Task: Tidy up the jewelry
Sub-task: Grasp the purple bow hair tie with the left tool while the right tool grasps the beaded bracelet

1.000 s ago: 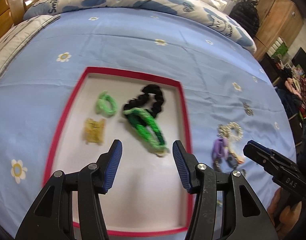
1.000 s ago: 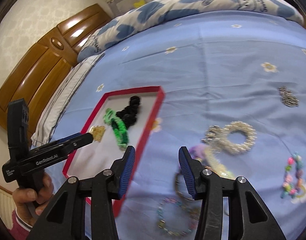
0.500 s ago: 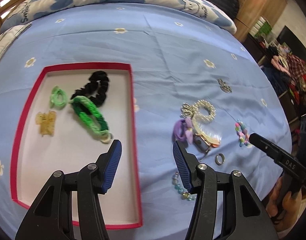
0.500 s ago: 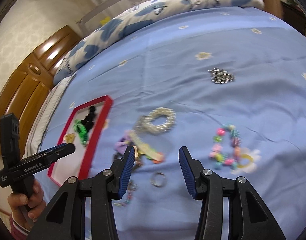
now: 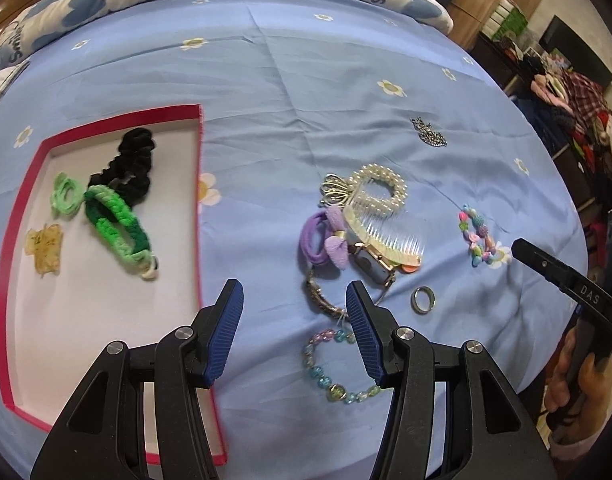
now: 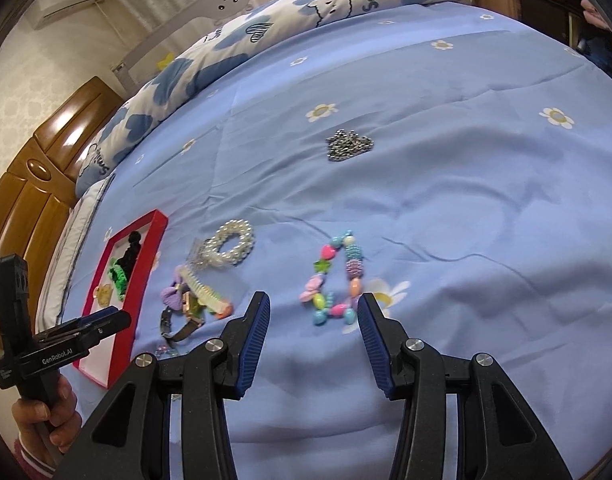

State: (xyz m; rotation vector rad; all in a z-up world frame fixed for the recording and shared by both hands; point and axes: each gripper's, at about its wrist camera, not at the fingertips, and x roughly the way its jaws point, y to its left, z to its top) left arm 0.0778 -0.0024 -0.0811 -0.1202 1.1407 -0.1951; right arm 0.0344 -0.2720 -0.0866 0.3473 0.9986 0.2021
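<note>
The bright multicoloured bead bracelet [image 6: 337,280] lay as a long loop running away from the right gripper [image 6: 313,322], its fingers spread and empty.

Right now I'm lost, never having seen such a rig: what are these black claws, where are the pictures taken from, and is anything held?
A person holds two hand-held grippers, each carrying a camera that looks along its blue-padded fingers. One picture looks from the left gripper, the other from the right gripper. Both are open and hold nothing. On the blue bedsheet lies a red-rimmed tray with hair ties, and beside it loose pieces: a pearl bracelet, a comb, a ring and a colourful bead bracelet.
</note>
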